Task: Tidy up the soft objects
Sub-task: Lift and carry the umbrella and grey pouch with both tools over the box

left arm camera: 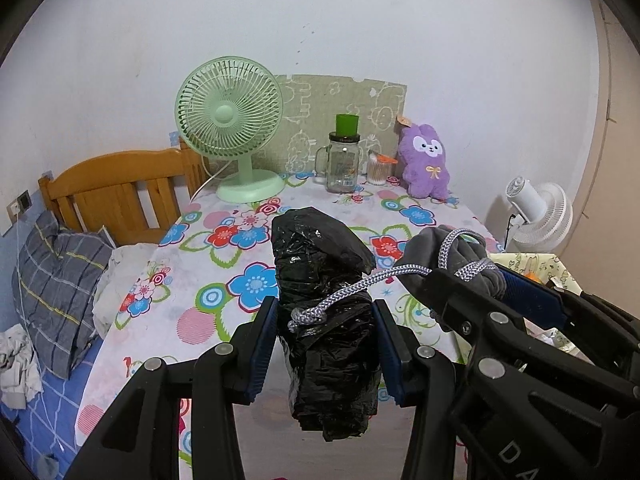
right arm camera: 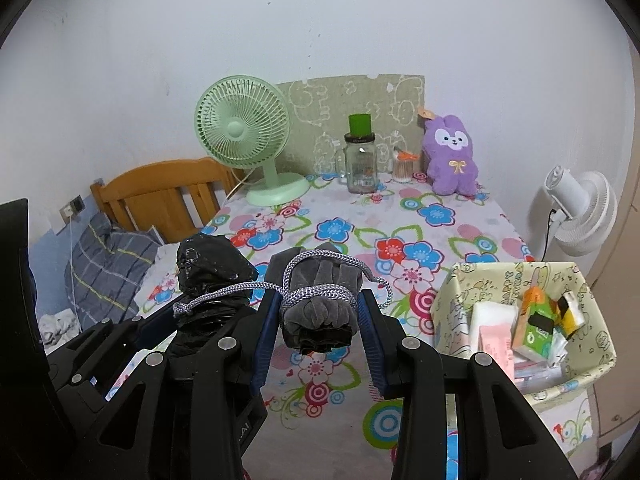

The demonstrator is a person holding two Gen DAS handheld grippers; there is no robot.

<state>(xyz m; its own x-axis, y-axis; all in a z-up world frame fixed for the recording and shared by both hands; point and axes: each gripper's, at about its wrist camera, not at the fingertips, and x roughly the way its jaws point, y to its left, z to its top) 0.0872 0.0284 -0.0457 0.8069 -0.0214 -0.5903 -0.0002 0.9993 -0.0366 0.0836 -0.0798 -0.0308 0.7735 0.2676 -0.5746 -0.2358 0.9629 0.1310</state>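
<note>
Black gripper arms with blue pads fill the bottom of both wrist views. Between the pads of the left gripper point(left arm camera: 326, 344) sits a roll of black plastic bags point(left arm camera: 326, 320), crinkled and glossy, held by its middle above the flowered tablecloth point(left arm camera: 224, 280); both pads press its sides. To its right, the right gripper point(right arm camera: 320, 320) is closed on a rolled grey cloth bundle point(right arm camera: 320, 300), soft like fleece, wound with a grey-and-white braided cord point(right arm camera: 316, 292). The cord crosses the gap to the black roll, where its knotted end point(left arm camera: 306, 316) lies against the plastic; whether it is tied there cannot be told.

Both bundles look light and squashy. The plastic roll is likely slippery and could slide out lengthwise, so a hold across its thickest middle suits it. The cloth bundle should grip well; the cord wraps are its firmest place to hold. While the cord spans them, pulling the two apart may tug one loose.

A patterned storage box point(right arm camera: 452, 296) holding tissue packs stands just beside the table's right edge. At the far end stand a green desk fan point(right arm camera: 244, 136), a glass jar mug point(right arm camera: 360, 164) and a purple plush bunny point(right arm camera: 452, 156).
</note>
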